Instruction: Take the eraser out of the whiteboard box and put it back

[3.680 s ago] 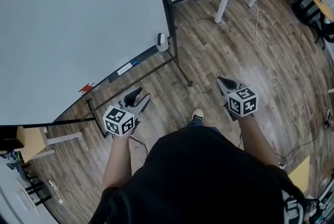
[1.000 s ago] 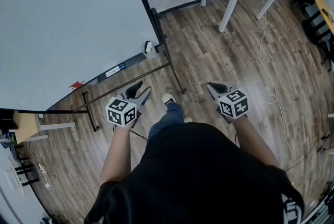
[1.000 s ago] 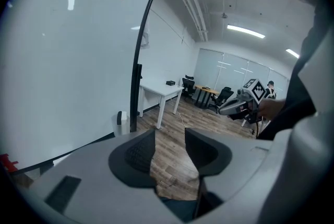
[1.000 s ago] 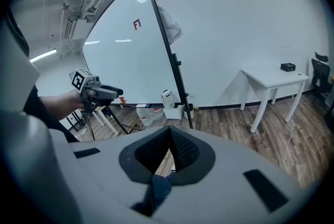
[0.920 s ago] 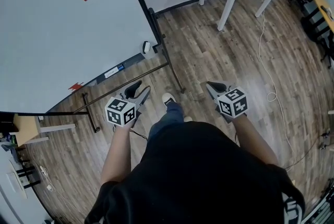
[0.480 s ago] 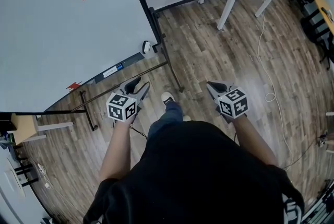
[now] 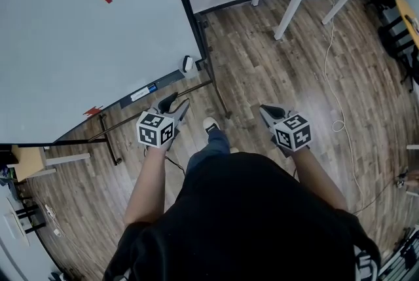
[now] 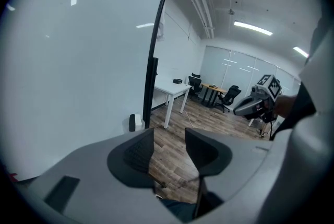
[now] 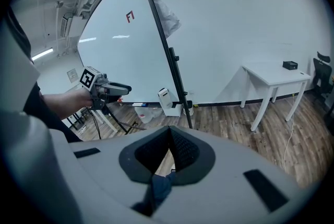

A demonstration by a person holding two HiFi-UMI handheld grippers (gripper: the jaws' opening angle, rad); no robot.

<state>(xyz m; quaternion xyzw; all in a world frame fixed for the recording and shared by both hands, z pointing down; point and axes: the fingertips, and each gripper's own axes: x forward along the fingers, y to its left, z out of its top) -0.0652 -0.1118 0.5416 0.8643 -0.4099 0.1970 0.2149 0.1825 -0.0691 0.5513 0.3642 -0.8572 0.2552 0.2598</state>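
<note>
White is most of what you get here: the big whiteboard [image 7: 72, 50] on its stand leans over the wood floor [image 7: 275, 63]. The person stands a bit short of it, so I'd call this the approach, with nothing taken out yet. The left gripper [image 7: 175, 103] has its jaws apart with only floor between them. The right gripper [image 7: 264, 110] has its jaws pressed together on nothing, so the left one looks like the one to use. My take: step in closer, aim it at the board's bottom right corner and come at the eraser from above, keeping off the black frame post [image 7: 186, 11] just beside it. The whiteboard box [image 9: 171, 109] is a small white holder at that corner. The eraser [image 9: 164, 96] stands in it, a little white block with a dark face poking out the top.
</note>
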